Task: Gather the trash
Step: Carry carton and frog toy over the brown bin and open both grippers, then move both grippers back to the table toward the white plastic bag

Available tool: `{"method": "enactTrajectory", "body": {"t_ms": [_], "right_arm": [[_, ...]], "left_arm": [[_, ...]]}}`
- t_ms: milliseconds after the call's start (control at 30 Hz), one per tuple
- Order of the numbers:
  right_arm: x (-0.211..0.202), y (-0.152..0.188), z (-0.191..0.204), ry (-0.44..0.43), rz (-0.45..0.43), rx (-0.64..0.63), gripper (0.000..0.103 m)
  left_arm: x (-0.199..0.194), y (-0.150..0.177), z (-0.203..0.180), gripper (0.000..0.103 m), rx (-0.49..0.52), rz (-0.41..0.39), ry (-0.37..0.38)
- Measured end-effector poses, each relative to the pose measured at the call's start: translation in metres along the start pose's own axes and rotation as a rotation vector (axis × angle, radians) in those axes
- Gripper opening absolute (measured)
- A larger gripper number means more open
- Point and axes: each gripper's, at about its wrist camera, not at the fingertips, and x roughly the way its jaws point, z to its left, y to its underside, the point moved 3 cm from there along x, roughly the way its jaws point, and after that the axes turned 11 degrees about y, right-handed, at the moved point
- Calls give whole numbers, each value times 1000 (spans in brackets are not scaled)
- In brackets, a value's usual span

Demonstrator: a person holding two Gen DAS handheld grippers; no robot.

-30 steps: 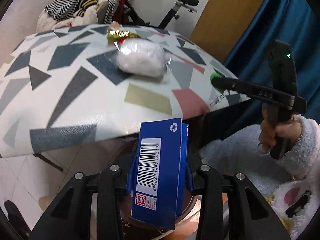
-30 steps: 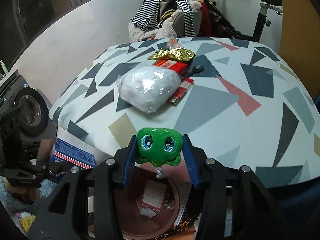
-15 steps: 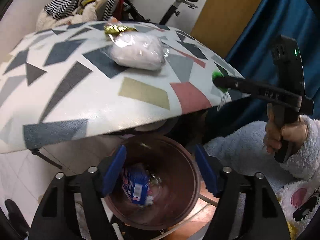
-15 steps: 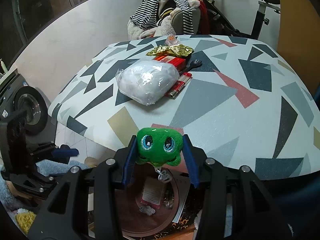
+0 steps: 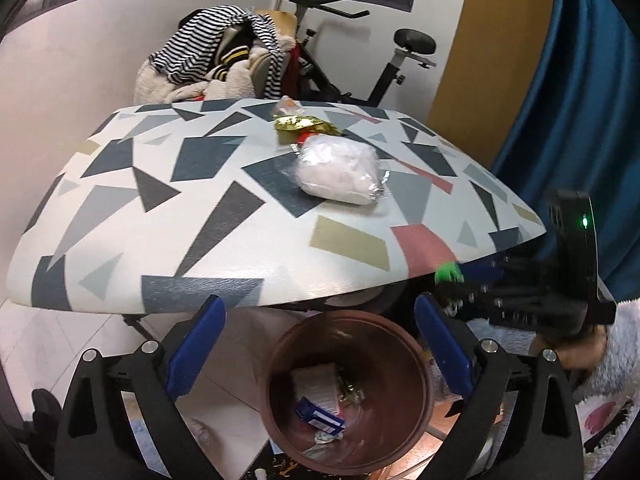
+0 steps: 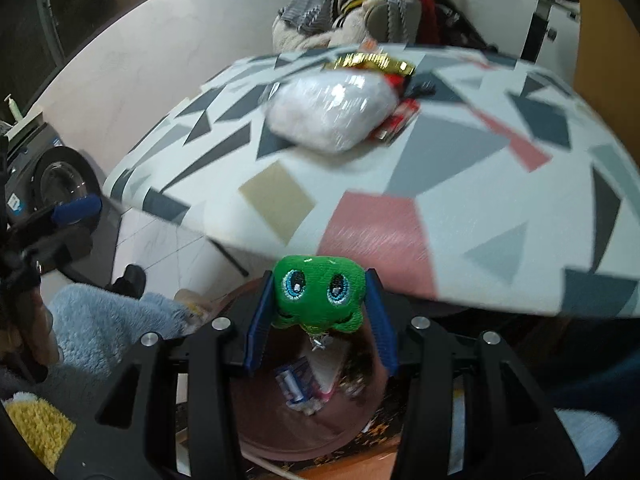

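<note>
A brown waste bin [image 5: 416, 364] stands on the floor under the table's near edge, with a blue box [image 5: 319, 417] and paper scraps lying in it. My left gripper [image 5: 320, 356] hovers above the bin, its jaws opening wide with nothing between them. My right gripper [image 6: 318, 320] is shut on a green plush frog [image 6: 318, 294] with blue eyes, held over the same bin [image 6: 280, 444]. It also shows at the right of the left wrist view, right gripper [image 5: 460, 280]. On the table lie a white plastic-wrapped bundle [image 5: 340, 174] and a gold wrapper [image 5: 304, 124].
The patterned table [image 5: 160, 216] overhangs the bin. Behind it stand a chair heaped with striped clothes [image 5: 216, 60] and an exercise bike [image 5: 396, 52]. A blue curtain [image 5: 580, 100] hangs at right. A washing machine [image 6: 52, 176] sits at left in the right wrist view.
My left gripper opened and the blue box dropped into the bin; the gripper then rose and tilted up. The right gripper sank towards the bin with the frog still in it.
</note>
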Motion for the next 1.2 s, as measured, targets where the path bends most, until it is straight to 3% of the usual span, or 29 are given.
{"method": "enactTrajectory", "body": {"t_ms": [300,867,1067,1200], "right_arm": [[27,27,22,34,87,-83,47],[36,32,25,72,109,-99,50],[30,28,22,90,74,-86,89],[23,24,16,93,45,-63,96]], "left_arm": [[-4,4,15,93,-36,-11,-59],[-7,8,25,93,-59,-21,-85],[-9,7,24,93,-56,-30,-96],[-11,7,24,93,-54,-39,-99]]}}
